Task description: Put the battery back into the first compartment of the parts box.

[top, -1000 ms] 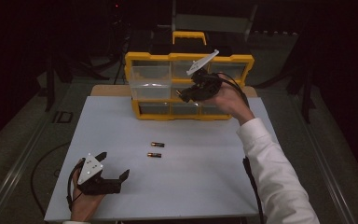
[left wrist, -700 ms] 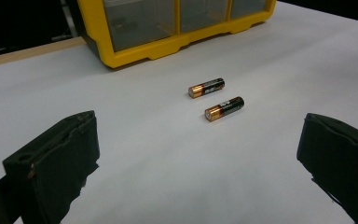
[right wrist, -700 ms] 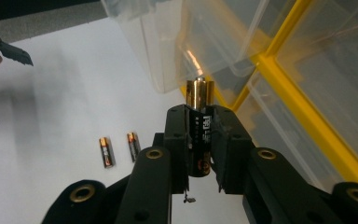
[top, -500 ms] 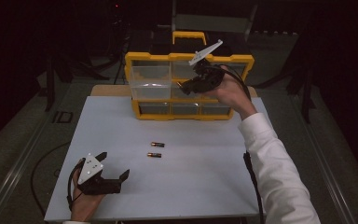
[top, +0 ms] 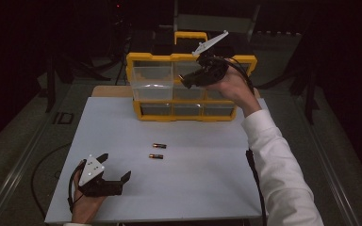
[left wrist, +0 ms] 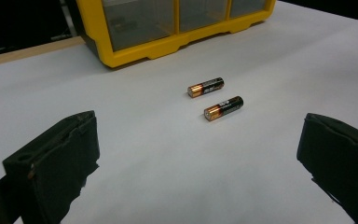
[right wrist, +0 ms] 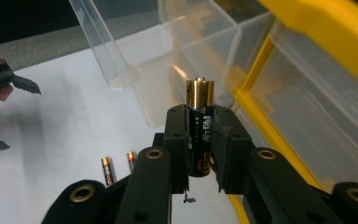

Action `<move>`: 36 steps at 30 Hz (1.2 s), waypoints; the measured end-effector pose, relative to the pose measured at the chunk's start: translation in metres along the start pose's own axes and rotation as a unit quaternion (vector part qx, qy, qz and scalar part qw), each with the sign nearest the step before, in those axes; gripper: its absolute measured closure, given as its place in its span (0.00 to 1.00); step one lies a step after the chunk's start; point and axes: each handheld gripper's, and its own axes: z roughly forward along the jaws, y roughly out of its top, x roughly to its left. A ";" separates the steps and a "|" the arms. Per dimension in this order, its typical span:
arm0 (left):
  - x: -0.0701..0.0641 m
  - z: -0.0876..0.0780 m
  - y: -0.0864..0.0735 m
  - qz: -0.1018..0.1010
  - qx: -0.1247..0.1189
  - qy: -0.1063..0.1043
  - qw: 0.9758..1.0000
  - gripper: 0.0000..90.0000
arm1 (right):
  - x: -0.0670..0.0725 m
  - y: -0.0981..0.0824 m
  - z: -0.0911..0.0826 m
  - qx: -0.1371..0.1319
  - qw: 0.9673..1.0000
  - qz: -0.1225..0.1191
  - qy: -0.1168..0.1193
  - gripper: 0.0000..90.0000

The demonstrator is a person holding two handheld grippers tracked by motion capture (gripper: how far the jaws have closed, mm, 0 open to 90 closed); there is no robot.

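- A dark room surrounds a white-topped desk (top: 202,179), with dim floor and black stands at its sides.
- At the far edge of the desk stands a yellow plastic organiser cabinet with clear drawers (top: 188,87); in the high view one clear drawer (top: 152,80) at its upper left is pulled out toward the person.
- The right claw (top: 185,81), held up in a hand with a white sleeve (top: 278,165), hangs in front of the cabinet's upper row, just beside the pulled-out drawer.
- In the right gripper view the right claw is closed on a black-and-copper cylindrical battery (right wrist: 199,126), gripped by its black body with the copper end and its small tip sticking out beyond the jaws, pointing toward the clear drawer walls.
- Two more black-and-copper batteries lie on the desk between the cabinet and the person: the farther battery (left wrist: 205,87) and the nearer battery (left wrist: 223,108), side by side, near each other but not touching, both roughly parallel.
- The left claw (top: 115,167) rests low at the desk's near left corner, held by a hand (top: 86,205); its jaws are spread wide and hold nothing.
- The two loose batteries lie well ahead of the left claw's jaws.
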 end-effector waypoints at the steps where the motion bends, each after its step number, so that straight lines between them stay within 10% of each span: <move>1: 0.000 0.000 0.000 0.000 0.000 0.000 1.000 0.00 | 0.000 0.001 -0.001 -0.003 1.000 0.002 0.000 0.86; 36: 0.000 0.000 0.000 0.001 0.002 -0.001 1.000 0.00 | 0.017 0.057 -0.001 -0.062 0.998 0.008 0.012 0.85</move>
